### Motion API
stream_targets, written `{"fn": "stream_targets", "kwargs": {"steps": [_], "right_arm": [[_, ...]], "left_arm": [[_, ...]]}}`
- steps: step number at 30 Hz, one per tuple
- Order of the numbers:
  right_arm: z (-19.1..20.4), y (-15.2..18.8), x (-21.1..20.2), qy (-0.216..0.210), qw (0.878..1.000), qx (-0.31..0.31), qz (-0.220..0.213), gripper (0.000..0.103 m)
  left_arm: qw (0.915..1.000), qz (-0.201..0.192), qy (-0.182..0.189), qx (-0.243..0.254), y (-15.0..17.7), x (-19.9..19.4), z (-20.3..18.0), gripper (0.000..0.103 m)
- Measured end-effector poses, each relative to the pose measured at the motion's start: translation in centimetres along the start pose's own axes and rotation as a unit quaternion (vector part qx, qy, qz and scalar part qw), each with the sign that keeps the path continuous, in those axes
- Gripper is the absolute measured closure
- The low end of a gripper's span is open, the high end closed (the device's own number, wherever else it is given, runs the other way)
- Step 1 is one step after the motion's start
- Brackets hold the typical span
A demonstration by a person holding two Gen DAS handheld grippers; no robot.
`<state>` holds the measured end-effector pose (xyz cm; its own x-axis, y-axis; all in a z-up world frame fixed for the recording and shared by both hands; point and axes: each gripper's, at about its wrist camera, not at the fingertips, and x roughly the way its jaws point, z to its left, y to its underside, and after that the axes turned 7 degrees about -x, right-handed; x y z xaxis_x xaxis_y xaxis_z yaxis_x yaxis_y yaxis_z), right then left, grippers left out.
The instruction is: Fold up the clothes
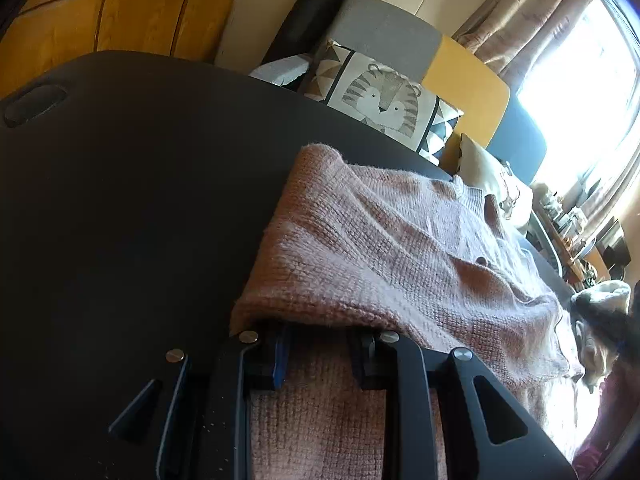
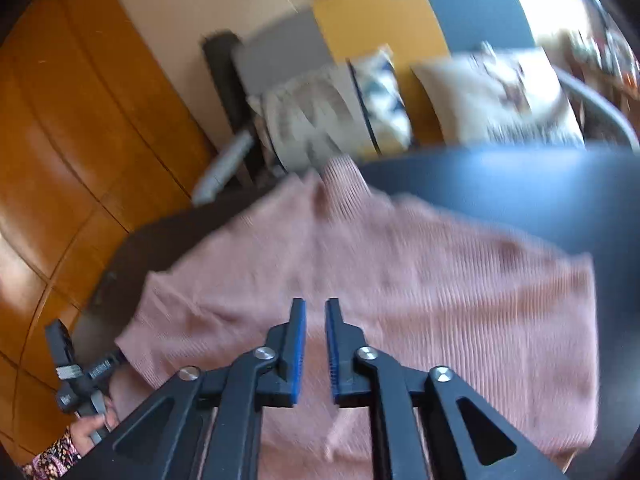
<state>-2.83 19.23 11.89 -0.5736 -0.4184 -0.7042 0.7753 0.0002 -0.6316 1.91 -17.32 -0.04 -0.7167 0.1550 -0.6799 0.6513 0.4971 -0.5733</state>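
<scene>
Lying across the dark table (image 1: 120, 200), the pink knitted sweater (image 1: 380, 240) drapes over the left gripper (image 1: 324, 344), whose fingertips sit hidden beneath a fold; its jaws look narrowly parted with knit between them, but whether they pinch it I cannot tell. In the blurred right wrist view, the right gripper (image 2: 316, 344) hangs over the sweater, blue pads (image 2: 299, 352) slightly apart, holding nothing. A tiger-print cushion (image 1: 384, 100) sits beyond the table.

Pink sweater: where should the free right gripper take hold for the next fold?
Judging from the right wrist view: pinch the pink sweater at its near right corner hem, coming from the right. That edge lies flat and free on the dark table; the left side is already held.
</scene>
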Motion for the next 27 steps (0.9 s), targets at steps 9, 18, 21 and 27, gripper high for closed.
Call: {"fn": "stream_targets", "kwargs": {"steps": [9,18,21,27], "right_arm": [[-2.1,3.5,2.2,0.011,0.997,0.047,0.057,0.080],[1.3,1.4,2.8,0.021,0.998,-0.021,0.063,0.097],[3.9,-1.0,0.5,0.029,0.997,-0.070,0.009,0.098],[8.6,-4.7,-5.7,0.059,0.980,-0.156,-0.109,0.098]], "left_arm": [[0.9999,-0.001,0.012,-0.012,-0.4,-0.2,0.4,0.077],[0.9991,0.002,0.031,-0.030,-0.7,-0.3,1.1,0.077],[0.9985,0.001,0.039,-0.039,-0.7,-0.3,1.4,0.077],[0.9985,-0.005,0.034,-0.042,-0.8,-0.5,1.2,0.077]]}}
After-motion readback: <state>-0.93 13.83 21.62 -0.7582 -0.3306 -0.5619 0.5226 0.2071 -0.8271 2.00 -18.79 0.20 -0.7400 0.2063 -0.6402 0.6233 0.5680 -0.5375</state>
